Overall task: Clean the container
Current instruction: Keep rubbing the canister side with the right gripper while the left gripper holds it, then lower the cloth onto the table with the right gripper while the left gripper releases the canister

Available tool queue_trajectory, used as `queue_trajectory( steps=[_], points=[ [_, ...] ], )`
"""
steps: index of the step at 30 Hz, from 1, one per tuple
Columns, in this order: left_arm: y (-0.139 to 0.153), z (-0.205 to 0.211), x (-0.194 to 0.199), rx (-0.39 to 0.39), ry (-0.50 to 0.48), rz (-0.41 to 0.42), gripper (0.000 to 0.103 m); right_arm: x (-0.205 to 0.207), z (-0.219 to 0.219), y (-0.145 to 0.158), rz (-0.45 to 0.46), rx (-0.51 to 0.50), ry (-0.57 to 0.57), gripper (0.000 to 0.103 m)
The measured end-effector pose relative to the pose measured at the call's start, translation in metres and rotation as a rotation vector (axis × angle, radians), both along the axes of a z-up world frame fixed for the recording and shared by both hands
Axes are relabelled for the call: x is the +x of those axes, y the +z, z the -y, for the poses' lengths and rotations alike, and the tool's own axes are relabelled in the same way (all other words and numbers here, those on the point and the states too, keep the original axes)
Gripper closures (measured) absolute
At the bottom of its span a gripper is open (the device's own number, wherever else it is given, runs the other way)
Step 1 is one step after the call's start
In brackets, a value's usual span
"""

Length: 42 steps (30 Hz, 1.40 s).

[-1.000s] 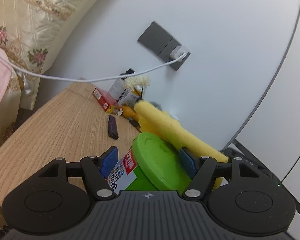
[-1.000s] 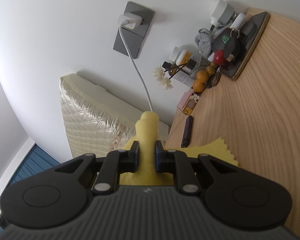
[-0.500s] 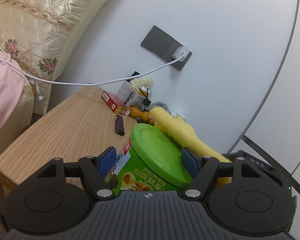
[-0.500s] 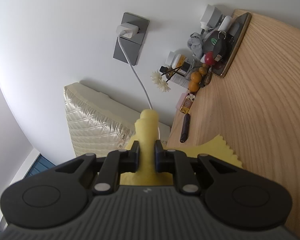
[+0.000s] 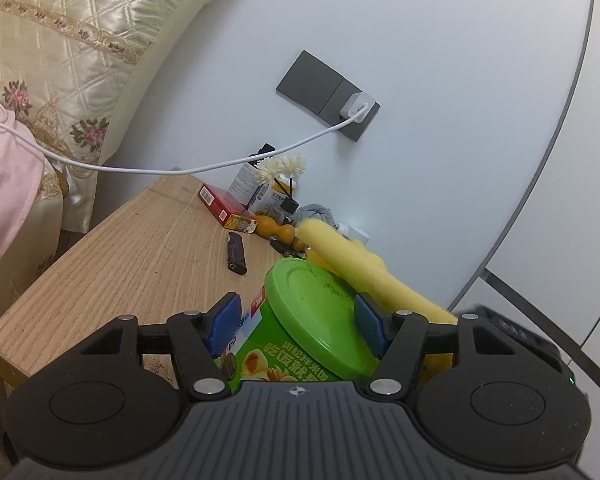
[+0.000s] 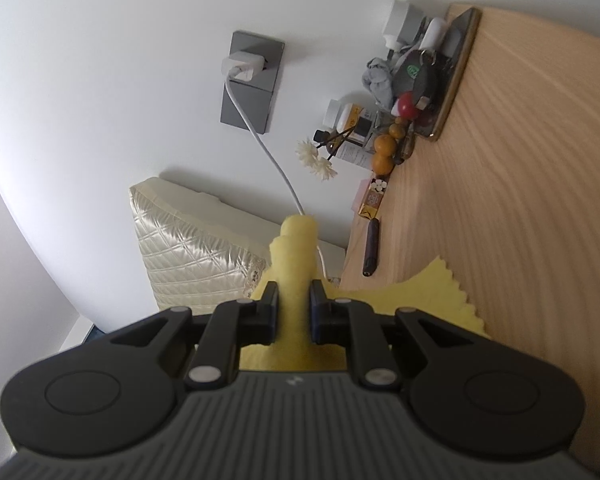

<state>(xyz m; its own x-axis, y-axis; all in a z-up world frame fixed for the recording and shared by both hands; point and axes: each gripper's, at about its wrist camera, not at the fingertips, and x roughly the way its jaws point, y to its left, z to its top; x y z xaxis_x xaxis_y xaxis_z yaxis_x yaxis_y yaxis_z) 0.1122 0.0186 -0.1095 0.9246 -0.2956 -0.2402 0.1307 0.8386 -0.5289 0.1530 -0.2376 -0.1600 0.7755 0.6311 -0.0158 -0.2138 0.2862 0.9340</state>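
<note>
Wrist cameras close behind fingers, both facing wall socket (image 5: 328,95) – views tilted apart

A home bedroom: quilted headboard (image 5: 60,32), wooden bedside table (image 5: 132,256), wall-socket charger (image 5: 354,107).

Open worktop at nine o'clock, clutter at twelve
Bare worktop (image 5: 112,260) lay leftward; lighter (image 5: 236,253), red box (image 5: 225,208) and bottles (image 5: 256,188) blocked the wall side.
</note>
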Motion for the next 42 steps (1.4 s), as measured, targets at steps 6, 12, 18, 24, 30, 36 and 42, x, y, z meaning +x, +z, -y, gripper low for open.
queue_trajectory(
  steps=[6,12,18,24,30,36,42],
  points=[
    [0.0,0.001,0.003,0.003,0.001,0.002,0.036,0.016,-0.004,0.001,0.007,-0.017,0.041,0.086],
    [-0.001,0.003,0.004,0.007,-0.011,0.004,0.036,-0.01,0.013,0.0,-0.013,0.013,0.041,0.086],
    [-0.002,0.001,0.005,0.004,-0.025,0.003,0.036,-0.015,0.016,-0.003,-0.02,0.032,0.044,0.086],
    [-0.002,0.001,0.006,0.009,-0.033,0.005,0.036,0.012,0.004,-0.01,-0.036,0.087,0.061,0.086],
    [-0.002,0.002,0.007,0.016,-0.034,0.01,0.036,0.018,-0.004,0.003,0.014,-0.017,0.044,0.086],
    [0.001,0.007,0.006,0.077,-0.036,0.035,0.036,-0.012,0.003,0.045,0.147,-0.323,-0.1,0.086],
    [0.004,0.006,0.003,0.149,-0.041,0.064,0.036,-0.031,0.008,0.061,0.118,-0.764,-0.276,0.086]
  ],
)
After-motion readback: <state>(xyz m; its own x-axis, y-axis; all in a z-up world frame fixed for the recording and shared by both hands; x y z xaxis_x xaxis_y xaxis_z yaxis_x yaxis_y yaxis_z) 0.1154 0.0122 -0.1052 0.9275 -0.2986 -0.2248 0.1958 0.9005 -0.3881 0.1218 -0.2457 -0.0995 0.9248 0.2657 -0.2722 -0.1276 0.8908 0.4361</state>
